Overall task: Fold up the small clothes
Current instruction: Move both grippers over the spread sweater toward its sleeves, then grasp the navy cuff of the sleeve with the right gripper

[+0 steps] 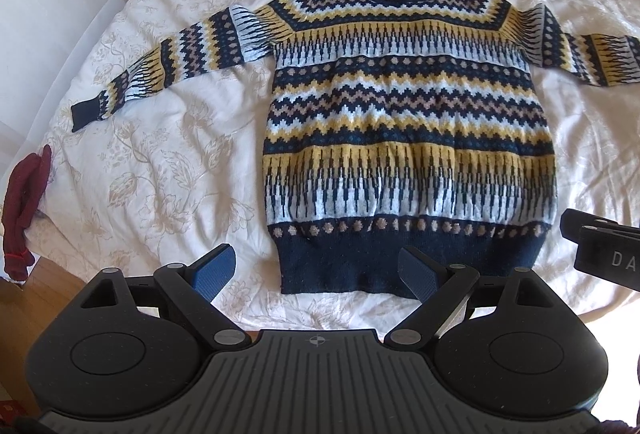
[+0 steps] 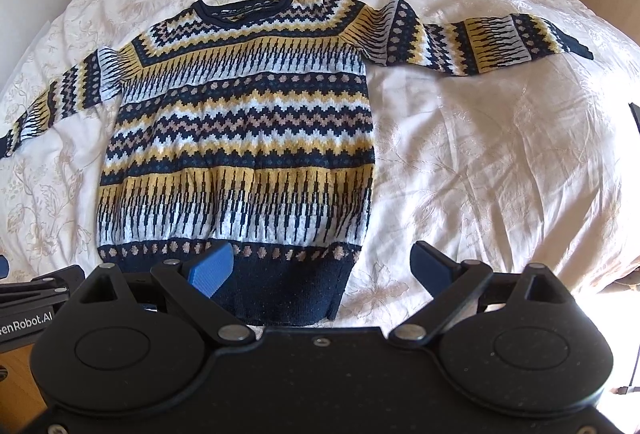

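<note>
Sweater (image 1: 408,122) lies flat, face up, mid-bed (image 1: 168,154), sleeves spread toward the side edges, hem toward the foot edge. Left tongs (image 1: 324,274) and right tongs (image 2: 322,268) hover above the hem, both apart, holding nothing. Best practice: pinch each hem corner through both layers, then lift evenly.

A patterned sweater (image 1: 408,122) is laid flat on the bed (image 1: 168,138), sleeves spread toward both side edges, navy hem toward the near edge. The left tongs (image 1: 320,276) are held wide apart above that hem, nothing gripped. A dark red garment (image 1: 24,206) is draped over the bed's left edge.
</note>
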`<state>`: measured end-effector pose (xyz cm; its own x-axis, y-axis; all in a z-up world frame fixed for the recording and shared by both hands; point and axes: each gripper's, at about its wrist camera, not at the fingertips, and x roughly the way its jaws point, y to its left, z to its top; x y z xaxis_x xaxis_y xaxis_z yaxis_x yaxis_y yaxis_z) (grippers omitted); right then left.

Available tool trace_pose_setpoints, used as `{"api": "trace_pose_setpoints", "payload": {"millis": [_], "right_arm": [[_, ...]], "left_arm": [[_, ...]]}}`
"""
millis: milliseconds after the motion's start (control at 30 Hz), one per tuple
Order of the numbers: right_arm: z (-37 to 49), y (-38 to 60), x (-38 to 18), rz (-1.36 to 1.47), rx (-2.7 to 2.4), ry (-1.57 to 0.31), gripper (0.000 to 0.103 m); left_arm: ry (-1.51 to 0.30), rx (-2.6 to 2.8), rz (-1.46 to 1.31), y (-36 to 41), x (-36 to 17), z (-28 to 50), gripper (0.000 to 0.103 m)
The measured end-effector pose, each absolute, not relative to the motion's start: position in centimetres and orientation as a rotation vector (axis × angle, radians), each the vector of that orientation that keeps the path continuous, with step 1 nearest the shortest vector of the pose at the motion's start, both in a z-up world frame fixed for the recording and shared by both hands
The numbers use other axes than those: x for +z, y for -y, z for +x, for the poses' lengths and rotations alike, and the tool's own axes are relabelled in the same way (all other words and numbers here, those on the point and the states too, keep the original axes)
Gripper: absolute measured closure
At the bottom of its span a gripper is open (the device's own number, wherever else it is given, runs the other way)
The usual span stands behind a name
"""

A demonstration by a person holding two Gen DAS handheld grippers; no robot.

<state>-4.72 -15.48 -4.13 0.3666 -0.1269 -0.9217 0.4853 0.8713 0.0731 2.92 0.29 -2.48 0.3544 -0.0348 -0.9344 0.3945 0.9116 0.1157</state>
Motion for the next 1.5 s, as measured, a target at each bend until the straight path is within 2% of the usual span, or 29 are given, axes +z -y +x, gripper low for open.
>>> {"api": "trace_pose_setpoints", "payload": {"millis": [233, 633, 967, 1333, 1500], "right_arm": [[-2.1, 15.6, -4.5, 0.377, -0.411, -1.149, 0.008], [3.6, 14.9, -4.0, 0.363, -0.458, -1.127, 0.007], [5.1, 16.2, -5.5, 0.389, -0.439, -1.11, 0.007], [5.2, 27.0, -7.2, 0.431, -0.304, -1.099, 0.008], [5.3, 35.8, -7.9, 0.474, -0.26, -1.114, 0.02]], "left_arm": [[-1.121, -0.296, 0.342, -0.3, -2.0, 6.2, 0.015], [-1.133, -0.362, 0.42, 1.1, -2.0, 12.7, 0.02], [-1.072, -0.417, 0.46, 3.2, -2.6, 14.1, 0.021], [-1.172, -0.333, 0.381, 9.8, -4.1, 14.2, 0.026], [-1.184, -0.29, 0.352, 13.7, -4.1, 13.8, 0.026]]}}
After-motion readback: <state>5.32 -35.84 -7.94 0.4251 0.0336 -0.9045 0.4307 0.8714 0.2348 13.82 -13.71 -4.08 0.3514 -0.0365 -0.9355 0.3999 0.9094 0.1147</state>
